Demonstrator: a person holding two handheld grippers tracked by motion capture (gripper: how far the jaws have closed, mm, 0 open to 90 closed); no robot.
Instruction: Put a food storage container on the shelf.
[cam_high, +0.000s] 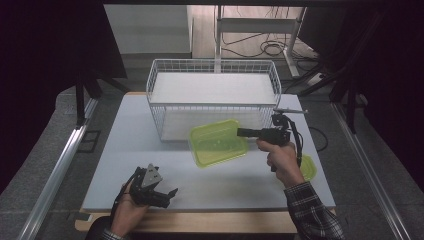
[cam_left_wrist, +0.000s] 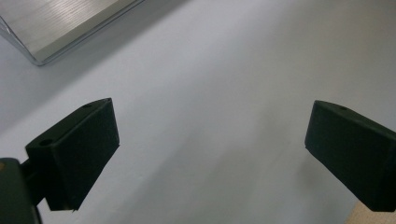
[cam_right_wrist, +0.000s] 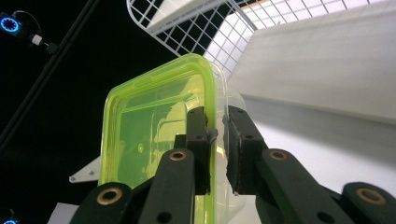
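The green-lidded container (cam_high: 218, 143) hangs in the centre of the high view, lifted off the table (cam_high: 125, 165) and tilted, just in front of the wire basket (cam_high: 212, 82) that fills the upper middle. In the right gripper view the same container (cam_right_wrist: 154, 126) sits at centre frame, its lime lid facing left and the clear tub behind it.

The right gripper (cam_high: 245, 132) has it by one edge: the jaws stand nearly closed, pinching the lid rim and tub wall between the pads, as the right gripper view shows at its lower middle (cam_right_wrist: 217, 140). That is a narrow bite on a wide, light box, so the container likely wants to swing about the pinch. Keeping the wrist steady and the lift slow should stop it pivoting or slipping out; squeezing harder risks popping the lid loose.

If the basket is the goal, the box should clear the near wire rim at upper centre before it moves forward, and it should be levelled before it is let down.

A second green piece (cam_high: 307, 167) lies on the table at lower right, partly behind the right hand (cam_high: 280, 157).

The left gripper (cam_high: 157, 190) rests at the lower left of the high view with its jaws wide apart and nothing between them, over bare table (cam_left_wrist: 210, 93).
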